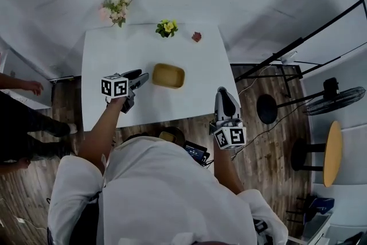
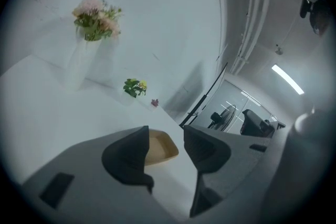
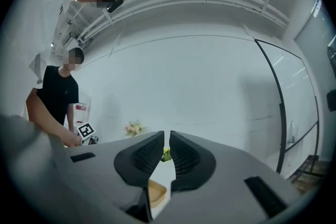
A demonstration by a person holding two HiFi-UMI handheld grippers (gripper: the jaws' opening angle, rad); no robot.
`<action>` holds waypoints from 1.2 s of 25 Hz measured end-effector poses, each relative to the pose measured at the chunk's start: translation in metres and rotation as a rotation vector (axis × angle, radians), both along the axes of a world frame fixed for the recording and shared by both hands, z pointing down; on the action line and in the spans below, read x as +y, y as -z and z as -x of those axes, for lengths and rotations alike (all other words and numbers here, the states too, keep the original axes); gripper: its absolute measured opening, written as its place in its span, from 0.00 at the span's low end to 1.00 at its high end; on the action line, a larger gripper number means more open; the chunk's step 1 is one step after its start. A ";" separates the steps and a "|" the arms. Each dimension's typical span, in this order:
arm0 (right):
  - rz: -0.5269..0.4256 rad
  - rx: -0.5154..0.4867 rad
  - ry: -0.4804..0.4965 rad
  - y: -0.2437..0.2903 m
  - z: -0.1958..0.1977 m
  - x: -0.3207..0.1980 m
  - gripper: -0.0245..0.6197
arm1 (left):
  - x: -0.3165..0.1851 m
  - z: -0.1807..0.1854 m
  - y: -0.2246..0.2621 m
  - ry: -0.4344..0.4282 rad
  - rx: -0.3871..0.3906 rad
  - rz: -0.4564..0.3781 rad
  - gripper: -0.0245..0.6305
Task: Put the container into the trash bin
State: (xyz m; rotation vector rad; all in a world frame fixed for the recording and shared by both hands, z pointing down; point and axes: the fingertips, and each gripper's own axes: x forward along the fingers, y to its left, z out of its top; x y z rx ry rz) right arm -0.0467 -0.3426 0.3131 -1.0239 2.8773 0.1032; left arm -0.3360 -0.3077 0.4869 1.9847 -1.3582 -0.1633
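My left gripper (image 1: 139, 77) is spread wide and grips nothing. The tan container (image 1: 168, 76) lies just to its right, in the middle of the white table (image 1: 103, 54); it sits ahead between the jaws, untouched. My right gripper (image 1: 223, 96) hangs by the table's right edge, its jaws nearly together and empty. As I judge it, nothing is done yet: grasping, lifting and carrying all remain. A round thing (image 1: 171, 136) below the near edge may be the trash bin; I cannot tell.
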 end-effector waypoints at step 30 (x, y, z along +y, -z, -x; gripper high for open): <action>0.067 0.041 -0.203 -0.023 -0.030 -0.041 0.12 | -0.083 -0.017 -0.117 -0.107 0.104 0.413 0.08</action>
